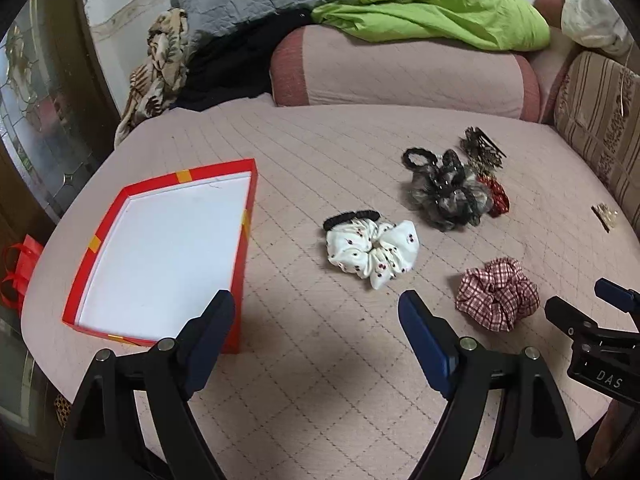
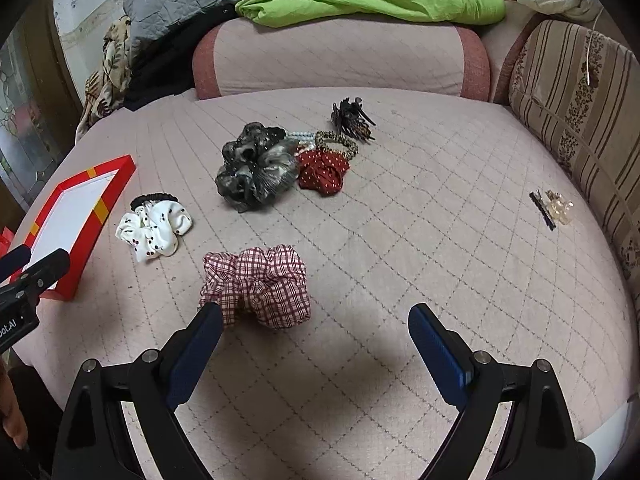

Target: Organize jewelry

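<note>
Nothing sits in the red box point(image 1: 160, 248) yet, so the sorting is barely begun. The white scrunchie point(image 1: 372, 252), checked scrunchie point(image 2: 256, 284) and the dark pile point(image 2: 256, 164) all lie on the quilted cushion point(image 2: 400, 240) (small clips point(image 2: 552, 208), possibly hairpins, lie apart). Left gripper point(image 1: 316, 328) and right gripper point(image 2: 316, 332) both gape empty.

Pink quilted bed point(image 2: 400, 240) — red box point(image 1: 160, 248), 4 scrunchies point(image 2: 256, 284), claw clip point(image 2: 352, 118), small clips point(image 2: 554, 208)

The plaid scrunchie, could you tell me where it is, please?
The plaid scrunchie lies on the quilt, just ahead of the right gripper.
</note>
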A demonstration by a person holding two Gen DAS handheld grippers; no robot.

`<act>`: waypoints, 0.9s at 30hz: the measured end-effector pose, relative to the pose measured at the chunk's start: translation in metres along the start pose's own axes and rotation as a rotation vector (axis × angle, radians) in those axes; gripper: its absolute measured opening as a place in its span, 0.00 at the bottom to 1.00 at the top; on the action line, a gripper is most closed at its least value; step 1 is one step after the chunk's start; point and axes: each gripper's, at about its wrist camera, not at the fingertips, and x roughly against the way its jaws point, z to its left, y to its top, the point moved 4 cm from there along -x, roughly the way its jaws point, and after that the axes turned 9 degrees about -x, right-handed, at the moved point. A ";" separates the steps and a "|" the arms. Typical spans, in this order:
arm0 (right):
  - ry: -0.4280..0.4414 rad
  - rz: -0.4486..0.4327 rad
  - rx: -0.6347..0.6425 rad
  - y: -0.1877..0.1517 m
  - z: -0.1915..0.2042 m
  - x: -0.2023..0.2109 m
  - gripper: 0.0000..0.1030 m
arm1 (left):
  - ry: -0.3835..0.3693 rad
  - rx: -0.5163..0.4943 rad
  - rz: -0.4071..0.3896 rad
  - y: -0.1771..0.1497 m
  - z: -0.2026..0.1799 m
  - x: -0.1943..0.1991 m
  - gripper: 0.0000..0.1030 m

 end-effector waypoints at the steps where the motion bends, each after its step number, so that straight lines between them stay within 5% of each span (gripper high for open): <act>1: 0.001 0.004 -0.002 -0.001 -0.001 -0.001 0.93 | -0.002 -0.006 0.008 -0.001 -0.001 -0.002 0.80; 27: 0.023 0.069 -0.010 0.000 -0.002 -0.035 0.87 | -0.056 0.010 0.112 -0.010 0.006 -0.048 0.80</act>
